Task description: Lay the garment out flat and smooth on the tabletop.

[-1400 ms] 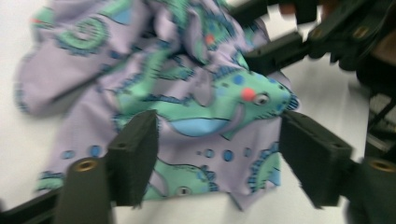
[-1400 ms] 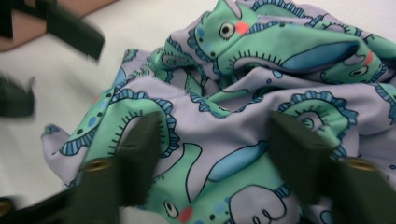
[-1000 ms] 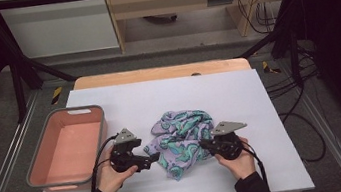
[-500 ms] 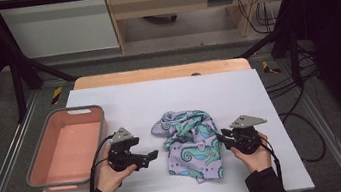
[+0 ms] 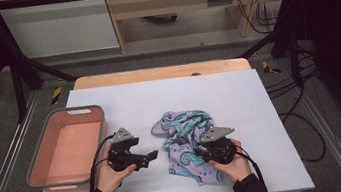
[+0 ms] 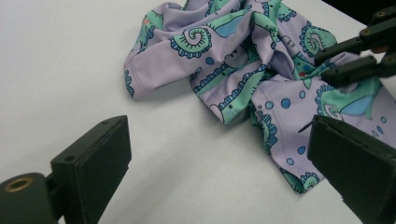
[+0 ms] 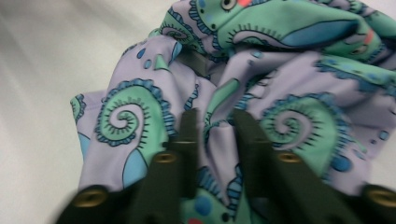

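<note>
While working with right gripper (image 7: 215, 116): jaws just been closing, now nearly together, clamped on a raised fold of patterned cloth (image 5: 182, 124). Rest of cloth bunched ahead of and under that claw, spilling to both sides. With left gripper (image 5: 152, 155): jaws wide apart, nothing between, hovering over bare white table (image 5: 123, 97). Cloth ahead of and to the right of that claw, near but apart. Pink tray (image 5: 60, 113) behind left claw, well apart from cloth.
</note>
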